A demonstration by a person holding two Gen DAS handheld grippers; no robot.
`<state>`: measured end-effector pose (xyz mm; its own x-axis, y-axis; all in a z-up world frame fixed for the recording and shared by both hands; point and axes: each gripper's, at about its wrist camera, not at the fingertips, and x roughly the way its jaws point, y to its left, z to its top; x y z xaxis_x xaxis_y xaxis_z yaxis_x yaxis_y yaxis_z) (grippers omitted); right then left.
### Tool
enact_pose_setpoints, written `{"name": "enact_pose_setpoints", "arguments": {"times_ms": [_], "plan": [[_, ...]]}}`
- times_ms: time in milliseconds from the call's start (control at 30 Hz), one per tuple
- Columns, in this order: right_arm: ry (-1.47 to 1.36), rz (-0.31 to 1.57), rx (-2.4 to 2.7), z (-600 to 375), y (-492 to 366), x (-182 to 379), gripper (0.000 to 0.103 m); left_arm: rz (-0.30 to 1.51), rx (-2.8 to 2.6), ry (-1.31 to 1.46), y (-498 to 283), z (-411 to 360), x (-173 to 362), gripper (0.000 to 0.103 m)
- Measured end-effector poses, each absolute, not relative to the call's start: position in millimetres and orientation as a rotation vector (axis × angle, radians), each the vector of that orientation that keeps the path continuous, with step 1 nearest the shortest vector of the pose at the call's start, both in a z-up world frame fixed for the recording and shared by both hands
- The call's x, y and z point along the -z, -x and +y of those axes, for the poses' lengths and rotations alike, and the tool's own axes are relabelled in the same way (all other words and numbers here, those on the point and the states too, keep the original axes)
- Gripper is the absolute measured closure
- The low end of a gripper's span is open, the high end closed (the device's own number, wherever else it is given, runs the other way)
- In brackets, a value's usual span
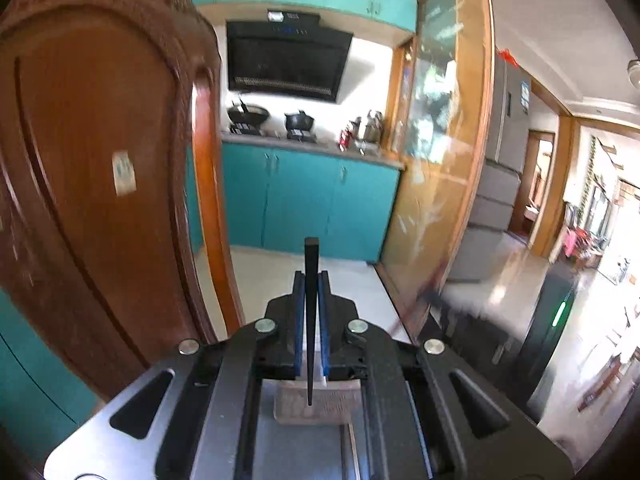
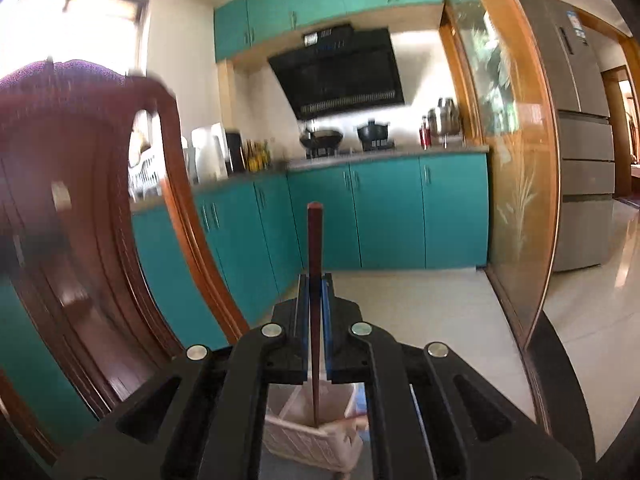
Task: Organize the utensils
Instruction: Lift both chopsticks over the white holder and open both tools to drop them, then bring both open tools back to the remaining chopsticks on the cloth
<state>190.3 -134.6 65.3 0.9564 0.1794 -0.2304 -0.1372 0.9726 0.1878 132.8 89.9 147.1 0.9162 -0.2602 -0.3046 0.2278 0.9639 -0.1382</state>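
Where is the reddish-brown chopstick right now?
The reddish-brown chopstick is clamped upright in the right gripper, in the middle of the right wrist view. Its lower tip hangs just above a pale slotted basket.

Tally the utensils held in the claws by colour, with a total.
Black chopstick: 1, in the left claw
Reddish-brown chopstick: 1, in the right claw
Total: 2

Two chopsticks, one black chopstick (image 1: 311, 320), one red-brown chopstick (image 2: 315, 312), one pale slatted basket (image 2: 304, 436)
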Motion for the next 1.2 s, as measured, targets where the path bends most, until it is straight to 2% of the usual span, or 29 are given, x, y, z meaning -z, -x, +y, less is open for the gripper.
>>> {"name": "enact_pose_setpoints", "arguments": {"times_ms": [200,367,467,700,800,867,1000,1200], "plan": [[-0.139,0.277,-0.148,-130.9,-180.6,-44.9,0.095,0.252,0.146,0.123,-156.7,80.7,-151.3,0.096],[-0.145,0.183,-0.160,-142.9,-128.6,-53.0,0.080,0.303,0.087,0.116,-190.2,69.9,-116.4,0.096],[-0.176,0.181,-0.286,-152.8,-95.1,-42.2,0.079,0.349,0.079,0.118,-198.8,70.6,-95.3,0.096],[-0.188,0.617,-0.236,-147.9,-141.2,54.9,0.079,0.389,0.098,0.070,-197.2,63.2,-72.4,0.096],[-0.204,0.746,-0.214,-140.4,-163.9,88.0,0.079,0.388,0.106,0.062,-190.4,63.3,-70.6,0.096],[-0.196,0.793,-0.203,-134.8,-172.7,101.8,0.079,0.381,0.114,0.065,-184.5,66.1,-71.9,0.096],[-0.151,0.864,-0.168,-121.5,-190.0,120.8,0.079,0.372,0.117,0.053,-175.0,65.0,-71.4,0.083],[-0.095,0.938,-0.104,-110.2,-198.9,147.5,0.079,0.377,0.104,-0.015,-157.2,56.5,-55.2,0.081]]}}
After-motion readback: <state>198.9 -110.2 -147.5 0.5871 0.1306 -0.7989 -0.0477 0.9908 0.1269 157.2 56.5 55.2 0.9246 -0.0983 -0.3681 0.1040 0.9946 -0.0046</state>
